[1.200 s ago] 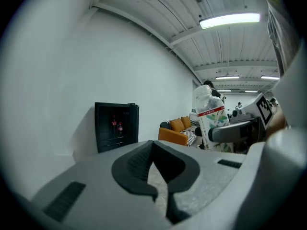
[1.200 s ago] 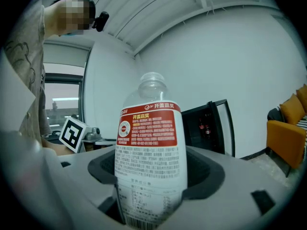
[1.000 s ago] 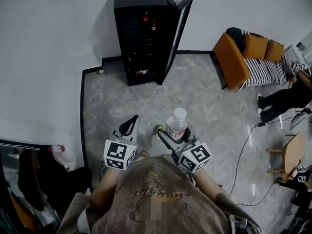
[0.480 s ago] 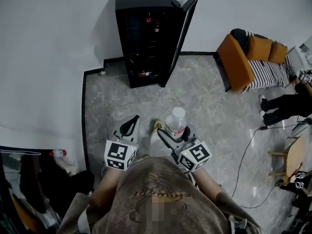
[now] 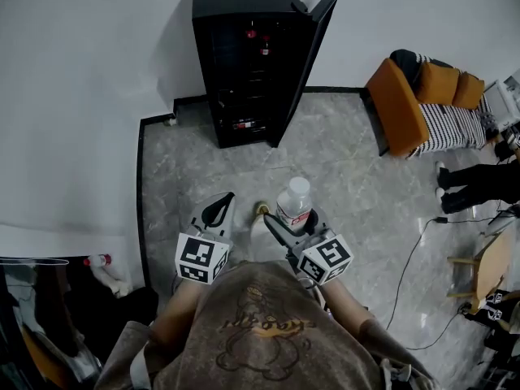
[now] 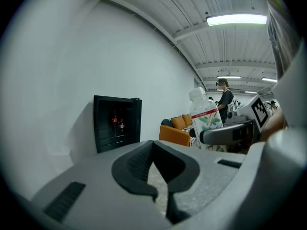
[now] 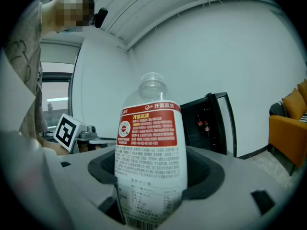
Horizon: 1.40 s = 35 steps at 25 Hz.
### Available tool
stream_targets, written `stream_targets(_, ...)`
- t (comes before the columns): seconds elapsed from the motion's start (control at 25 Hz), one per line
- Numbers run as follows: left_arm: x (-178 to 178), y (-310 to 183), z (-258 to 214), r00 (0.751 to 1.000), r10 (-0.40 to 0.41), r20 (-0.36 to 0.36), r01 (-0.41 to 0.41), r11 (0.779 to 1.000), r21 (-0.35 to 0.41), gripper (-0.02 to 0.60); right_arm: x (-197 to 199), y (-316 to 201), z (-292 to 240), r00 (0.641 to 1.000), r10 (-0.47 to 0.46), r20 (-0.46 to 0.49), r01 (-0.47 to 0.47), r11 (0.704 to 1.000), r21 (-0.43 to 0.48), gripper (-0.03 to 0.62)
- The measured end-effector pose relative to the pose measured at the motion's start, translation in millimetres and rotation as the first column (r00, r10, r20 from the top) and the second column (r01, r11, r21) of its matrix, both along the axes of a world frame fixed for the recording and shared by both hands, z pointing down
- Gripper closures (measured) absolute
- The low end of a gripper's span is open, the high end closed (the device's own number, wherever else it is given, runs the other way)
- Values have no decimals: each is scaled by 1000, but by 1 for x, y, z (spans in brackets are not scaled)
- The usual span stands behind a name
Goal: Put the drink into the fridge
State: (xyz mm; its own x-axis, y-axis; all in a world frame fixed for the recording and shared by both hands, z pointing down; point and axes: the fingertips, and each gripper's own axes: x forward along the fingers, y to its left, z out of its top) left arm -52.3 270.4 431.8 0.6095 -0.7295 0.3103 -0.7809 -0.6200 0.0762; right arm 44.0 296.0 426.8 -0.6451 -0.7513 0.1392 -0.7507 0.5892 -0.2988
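Note:
The drink, a clear plastic bottle [image 5: 294,201] with a red and white label, stands upright in my right gripper [image 5: 288,222], which is shut on its body. The right gripper view shows the bottle [image 7: 151,162] filling the space between the jaws. My left gripper [image 5: 216,212] is beside it on the left, jaws shut with nothing between them, as seen in its own view [image 6: 162,195]. The black fridge [image 5: 244,63] stands ahead against the white wall with its door [image 5: 307,63] swung open to the right. Red-capped bottles stand on an upper shelf [image 6: 117,123].
An orange sofa [image 5: 402,100] with cushions stands at the right. A person's legs [image 5: 479,181], floor cables [image 5: 406,250] and a wooden stool [image 5: 479,262] lie further right. A small bottle [image 5: 96,260] rests on a dark surface at the left. Grey marble floor [image 5: 341,161] leads to the fridge.
Both grippers and the person holding them have come slightly closer to the fridge. The bottle stays held in the right gripper, and the left jaws stay shut.

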Motion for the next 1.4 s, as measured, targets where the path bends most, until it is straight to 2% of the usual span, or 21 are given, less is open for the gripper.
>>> stream_targets(0.4, 11, -52, -2, 1000, 16, 4, -16, 1000, -14, 577, 5, -52, -1, 1000, -6, 18, 7, 1000, -15, 255)
stream_targets(0.76, 22, -106, -12, 1000, -2, -5, 2, 1000, -15, 577, 12, -105, -10, 999, -44, 27, 44, 999, -13, 255)
stream_targets(1.4, 61, -197, -16, 1000, -22, -13, 21, 1000, -15, 577, 49, -203, -23, 996, -88, 4, 88, 996, 15, 255)
